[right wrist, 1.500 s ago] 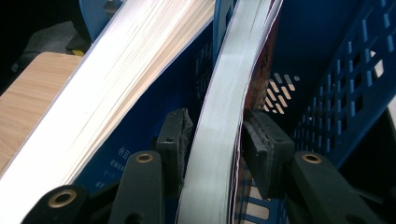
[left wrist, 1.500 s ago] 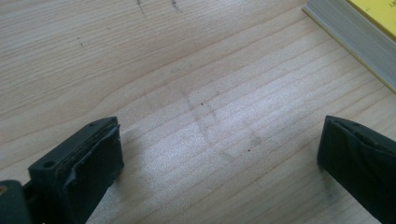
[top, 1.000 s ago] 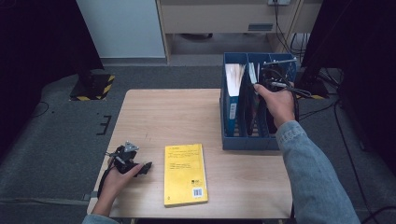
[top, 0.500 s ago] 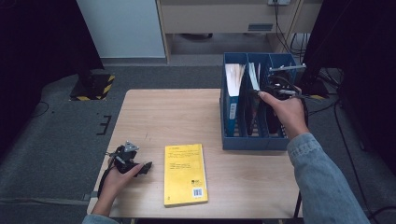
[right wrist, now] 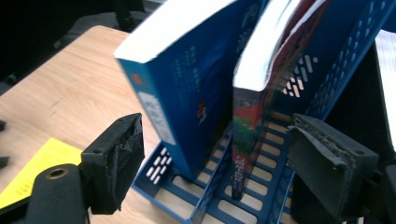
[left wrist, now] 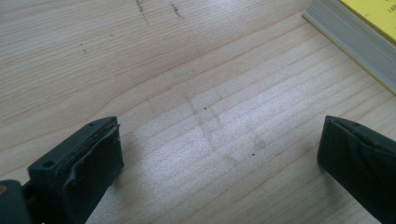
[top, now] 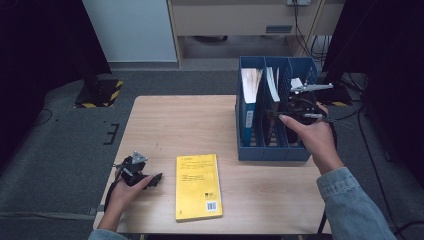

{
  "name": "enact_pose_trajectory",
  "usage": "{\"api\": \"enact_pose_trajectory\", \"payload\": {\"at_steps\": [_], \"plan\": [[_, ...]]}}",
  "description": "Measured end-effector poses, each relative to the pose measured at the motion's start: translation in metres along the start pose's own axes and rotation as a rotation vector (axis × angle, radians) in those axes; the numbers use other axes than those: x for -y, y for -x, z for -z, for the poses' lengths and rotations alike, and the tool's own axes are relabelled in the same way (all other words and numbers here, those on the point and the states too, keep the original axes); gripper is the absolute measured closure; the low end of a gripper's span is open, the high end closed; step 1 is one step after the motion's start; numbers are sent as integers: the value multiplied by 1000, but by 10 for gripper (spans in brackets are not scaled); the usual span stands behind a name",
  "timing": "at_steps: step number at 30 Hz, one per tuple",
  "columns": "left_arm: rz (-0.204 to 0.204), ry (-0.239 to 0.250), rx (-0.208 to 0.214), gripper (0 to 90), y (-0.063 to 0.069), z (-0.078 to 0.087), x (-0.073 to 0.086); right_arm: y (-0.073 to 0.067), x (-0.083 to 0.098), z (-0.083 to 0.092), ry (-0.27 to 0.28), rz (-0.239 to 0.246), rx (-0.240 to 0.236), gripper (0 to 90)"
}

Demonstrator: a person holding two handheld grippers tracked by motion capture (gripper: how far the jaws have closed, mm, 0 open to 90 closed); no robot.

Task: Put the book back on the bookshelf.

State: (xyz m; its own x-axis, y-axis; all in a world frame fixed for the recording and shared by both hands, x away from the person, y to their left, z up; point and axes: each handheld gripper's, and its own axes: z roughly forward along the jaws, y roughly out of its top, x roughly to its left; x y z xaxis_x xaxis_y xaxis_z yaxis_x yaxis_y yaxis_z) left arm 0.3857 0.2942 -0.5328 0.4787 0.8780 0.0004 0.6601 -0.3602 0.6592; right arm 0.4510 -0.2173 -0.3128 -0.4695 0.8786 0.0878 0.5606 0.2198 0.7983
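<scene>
place: office or lab room | signs: wooden desk (top: 190, 125); blue file rack (top: 250, 150) of books; grey carpet (top: 50, 150); cables (top: 305, 30); hazard-striped stand base (top: 100, 92)

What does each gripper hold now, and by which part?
Nothing. The left gripper is open over the wooden table; the right gripper, just opened, is empty.

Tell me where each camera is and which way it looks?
High view: above the table's near edge, looking forward and down; both forearms and hands show.
Left gripper view: on the left gripper, facing bare wood between open jaws.
Right gripper view: on the right gripper, jaws just opening, facing the blue file rack.
Shared: the yellow book shows in all three.
</scene>
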Motion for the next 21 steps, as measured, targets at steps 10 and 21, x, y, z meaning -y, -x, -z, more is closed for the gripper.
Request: {"api": "enact_pose_trajectory", "payload": {"at_steps": [10, 21], "plan": [[0, 22, -2, 0, 0, 0, 2, -11, 16, 14, 13, 25, -17, 161], [1, 33, -5, 0, 0, 0, 4, -22, 37, 12, -2, 39, -36, 154]]}}
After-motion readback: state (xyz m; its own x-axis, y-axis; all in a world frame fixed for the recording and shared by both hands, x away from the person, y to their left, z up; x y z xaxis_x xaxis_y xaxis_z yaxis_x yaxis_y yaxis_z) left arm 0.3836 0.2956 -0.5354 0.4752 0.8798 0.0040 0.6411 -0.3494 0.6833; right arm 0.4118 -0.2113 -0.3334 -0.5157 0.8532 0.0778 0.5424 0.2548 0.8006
